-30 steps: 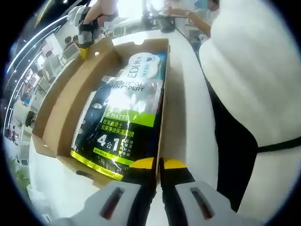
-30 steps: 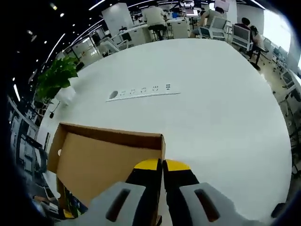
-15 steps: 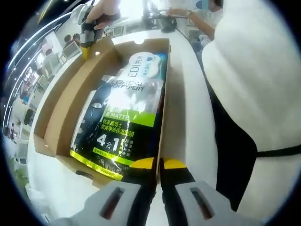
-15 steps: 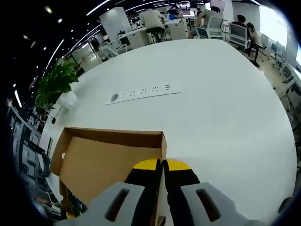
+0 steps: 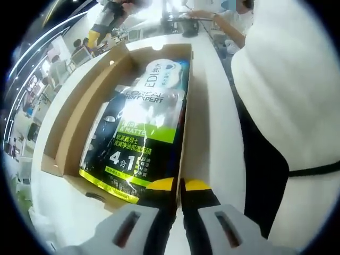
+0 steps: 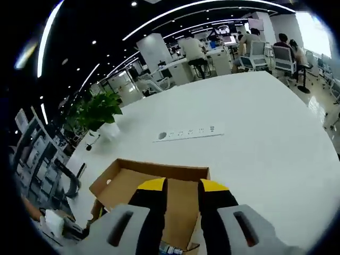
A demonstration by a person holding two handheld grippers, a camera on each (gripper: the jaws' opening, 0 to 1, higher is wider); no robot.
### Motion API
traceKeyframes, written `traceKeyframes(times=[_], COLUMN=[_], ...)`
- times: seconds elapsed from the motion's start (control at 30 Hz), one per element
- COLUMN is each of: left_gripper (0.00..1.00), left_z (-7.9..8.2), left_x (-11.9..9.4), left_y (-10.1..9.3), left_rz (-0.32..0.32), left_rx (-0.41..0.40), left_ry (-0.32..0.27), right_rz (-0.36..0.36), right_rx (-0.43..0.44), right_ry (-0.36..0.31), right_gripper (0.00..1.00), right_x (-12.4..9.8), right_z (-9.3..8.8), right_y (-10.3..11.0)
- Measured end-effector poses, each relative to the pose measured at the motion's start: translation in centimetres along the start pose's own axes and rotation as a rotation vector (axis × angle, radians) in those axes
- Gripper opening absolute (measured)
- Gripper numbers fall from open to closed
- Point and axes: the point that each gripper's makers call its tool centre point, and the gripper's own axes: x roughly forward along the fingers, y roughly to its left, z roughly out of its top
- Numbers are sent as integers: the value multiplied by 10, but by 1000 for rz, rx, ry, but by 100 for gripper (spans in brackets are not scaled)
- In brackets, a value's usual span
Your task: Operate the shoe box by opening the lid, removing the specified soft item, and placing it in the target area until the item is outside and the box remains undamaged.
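The brown shoe box [image 5: 195, 111] lies open on the white table, its lid [image 5: 74, 101] folded back to the left. Inside lies a black and green soft pouch [image 5: 139, 135] with a white pack [image 5: 162, 71] beyond it. My left gripper [image 5: 179, 186] is shut on the box's near wall edge. In the left gripper view my right gripper [image 5: 94, 40] hangs above the lid's far corner, apart from it. In its own view my right gripper [image 6: 182, 187] stands open over the lid [image 6: 125, 183], with nothing between its jaws.
A person in white [image 5: 287, 79] stands close along the box's right side. The white table [image 6: 255, 138] stretches far, with a power strip [image 6: 191, 133] set into it and a potted plant [image 6: 98, 111] at its edge. Desks and seated people are behind.
My right gripper has opened, let go of the lid's far corner and lifted away from it. The lid stays folded back. My left gripper has kept its hold.
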Motion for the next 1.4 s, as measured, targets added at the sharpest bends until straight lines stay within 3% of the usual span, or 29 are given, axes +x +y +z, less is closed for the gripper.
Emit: traceKeyframes(times=[0.07,0.23,0.4,0.47,0.63,0.8,0.9,1.07,1.2,1.4], left_gripper=[3,3,4,4,4,4,4,4,4,4], left_z=[0,0,0,0,0,0,0,0,0,1], left_x=[0,0,0,0,0,0,-1,-1,0,-1], left_y=[0,1,1,1,1,1,1,1,1,1], left_rz=[-1,1,6,8,5,7,3,-10,-4,-2], left_rx=[-4,-9,-9,-11,-11,-13,-14,-20,-23,-21], left_ry=[-1,2,1,2,4,2,1,0,7,-10], right_rz=[37,55,25,9,-22,13,25,34,8,9], right_rx=[-45,-65,-15,-29,-4,0,44,41,10,-37], right_ry=[-13,-30,-73,-118,-161,-213,-214,-235,-273,-298], right_gripper=[22,30,29,30,34,50,56,68,94,96], right_x=[-15,-47,-67,-75,-87,-95,-98,-102,-104,-110], right_z=[-5,-17,-24,-21,-18,-10,-12,-10,-3,0], right_y=[12,31,32,31,25,29,30,31,31,39])
